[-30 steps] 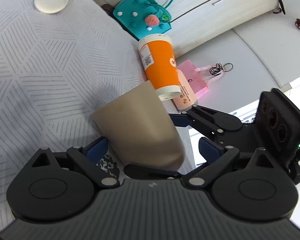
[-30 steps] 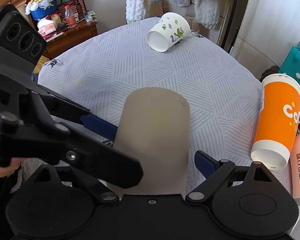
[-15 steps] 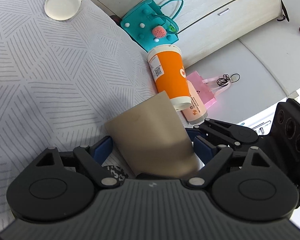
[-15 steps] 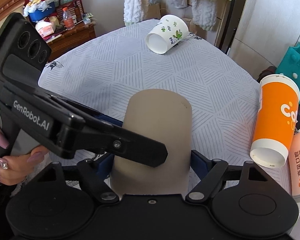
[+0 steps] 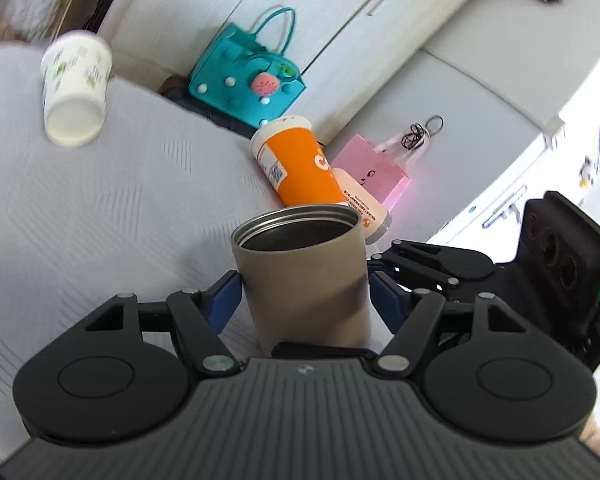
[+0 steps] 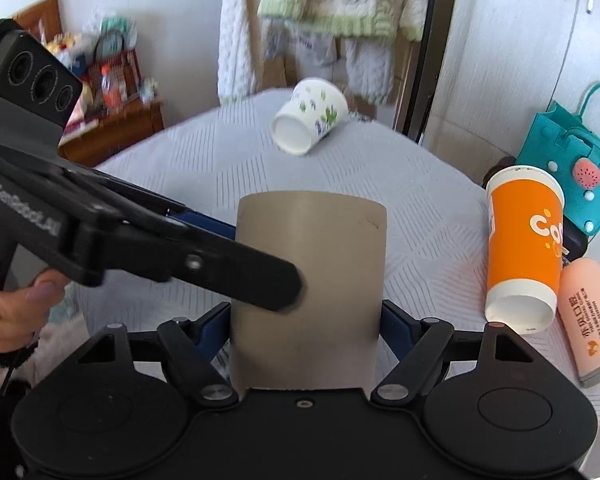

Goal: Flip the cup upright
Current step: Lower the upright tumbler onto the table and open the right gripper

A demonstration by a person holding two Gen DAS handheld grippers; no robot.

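A tan metal cup (image 5: 304, 276) is held between both grippers above the grey patterned table (image 5: 80, 208). In the left wrist view its open steel-lined mouth faces up. My left gripper (image 5: 305, 300) is shut on its sides with blue pads (image 5: 225, 299). In the right wrist view the cup (image 6: 312, 280) fills the centre and my right gripper (image 6: 306, 324) is shut on it. The left gripper's arm (image 6: 140, 236) crosses in front from the left.
A white cup with green prints (image 6: 310, 120) lies on its side at the far end of the table. An orange paper cup (image 6: 524, 240) lies at the right edge beside a peach bottle (image 6: 588, 320). A teal bag (image 6: 572, 168) and a pink bag (image 5: 372, 176) are beyond.
The tan cup has turned from lying tilted with its side toward the left camera to mouth-up. Both grippers have risen and rotated with it.
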